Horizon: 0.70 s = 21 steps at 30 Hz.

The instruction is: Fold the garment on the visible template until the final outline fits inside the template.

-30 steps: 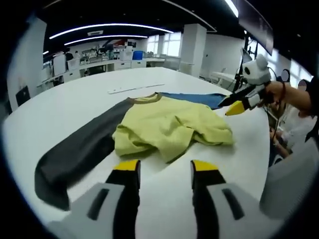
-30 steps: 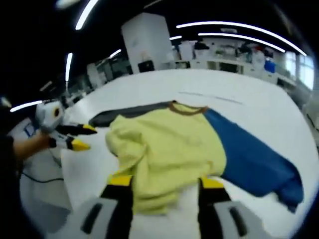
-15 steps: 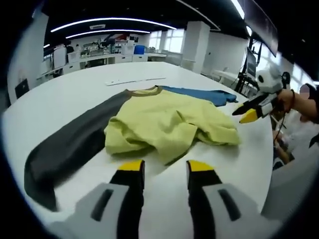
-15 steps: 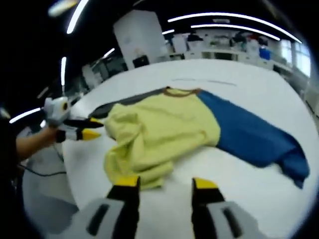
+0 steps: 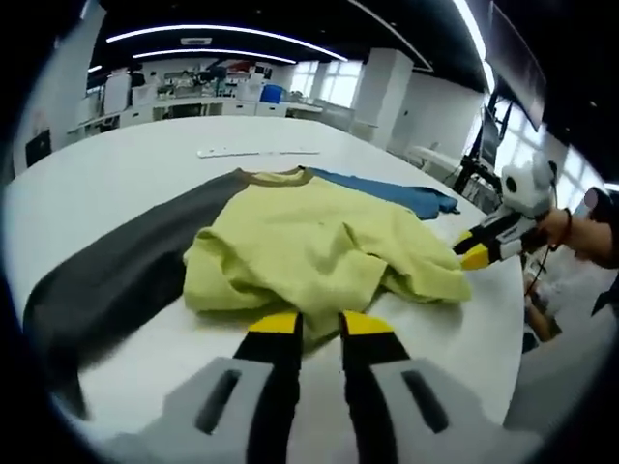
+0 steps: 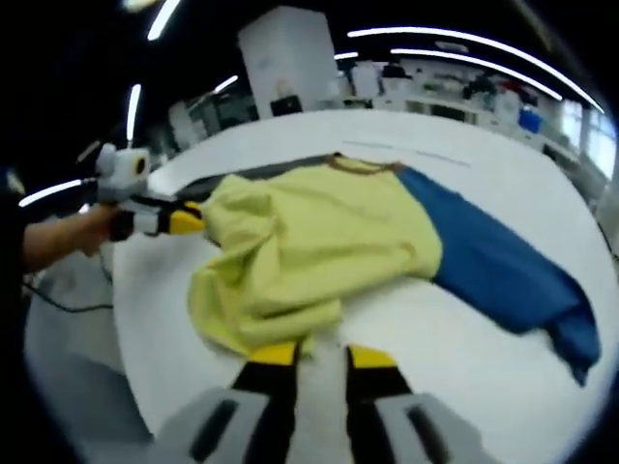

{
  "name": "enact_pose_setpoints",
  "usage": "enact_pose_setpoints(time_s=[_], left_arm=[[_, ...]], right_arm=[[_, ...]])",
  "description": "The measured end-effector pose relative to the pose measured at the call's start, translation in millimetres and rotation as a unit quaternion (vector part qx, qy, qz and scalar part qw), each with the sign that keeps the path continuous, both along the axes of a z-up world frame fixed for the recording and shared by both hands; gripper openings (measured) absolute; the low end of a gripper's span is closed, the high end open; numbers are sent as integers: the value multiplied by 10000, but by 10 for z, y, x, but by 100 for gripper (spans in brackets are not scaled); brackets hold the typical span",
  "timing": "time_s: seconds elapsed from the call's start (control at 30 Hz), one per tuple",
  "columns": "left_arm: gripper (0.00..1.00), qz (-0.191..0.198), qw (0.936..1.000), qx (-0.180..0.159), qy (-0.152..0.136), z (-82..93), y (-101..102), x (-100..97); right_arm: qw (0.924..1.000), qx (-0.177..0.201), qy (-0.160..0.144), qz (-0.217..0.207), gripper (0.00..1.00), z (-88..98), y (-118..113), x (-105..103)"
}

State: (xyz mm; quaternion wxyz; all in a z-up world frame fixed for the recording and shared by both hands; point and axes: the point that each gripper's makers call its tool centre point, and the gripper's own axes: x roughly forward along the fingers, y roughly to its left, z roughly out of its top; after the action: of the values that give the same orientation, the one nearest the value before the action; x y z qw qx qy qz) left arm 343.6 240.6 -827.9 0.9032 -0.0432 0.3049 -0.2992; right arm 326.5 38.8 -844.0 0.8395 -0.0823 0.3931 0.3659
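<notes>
A long-sleeved garment lies rumpled on the white table (image 5: 106, 184), with a yellow body (image 5: 309, 242) (image 6: 319, 242), a brown collar (image 5: 276, 177), one dark grey sleeve (image 5: 106, 271) and one blue sleeve (image 5: 387, 191) (image 6: 503, 275). My left gripper (image 5: 320, 324) sits at the near yellow hem, its jaws drawn in to a narrow gap with cloth at the tips. It also appears as the left gripper (image 6: 184, 220) touching the yellow edge. My right gripper (image 6: 323, 354) is closed to a slit on the opposite hem, and shows as the right gripper (image 5: 471, 250) beside the bunched cloth.
A thin white strip (image 5: 256, 152) (image 6: 406, 155) lies on the table beyond the collar. A person's hand (image 5: 571, 232) (image 6: 58, 242) holds each far gripper near the table's rounded edge. Benches, shelves and a white pillar (image 6: 285, 63) stand behind.
Both pairs of jaws have narrowed from wide open to a slim gap. Both grippers have moved in to the yellow hem, one from each side.
</notes>
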Motion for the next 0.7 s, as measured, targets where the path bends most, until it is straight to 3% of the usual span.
enact_pose_setpoints(time_s=[0.33,0.7], left_arm=[[3,50,9998,-72,166,-62,1,-33],[0,223,9994,-51,248,-19,95,-118]], right_arm=[[9999,-12,54,115,0,-39,70,-16],[9999,54,88,72,0,-26,11,-36]])
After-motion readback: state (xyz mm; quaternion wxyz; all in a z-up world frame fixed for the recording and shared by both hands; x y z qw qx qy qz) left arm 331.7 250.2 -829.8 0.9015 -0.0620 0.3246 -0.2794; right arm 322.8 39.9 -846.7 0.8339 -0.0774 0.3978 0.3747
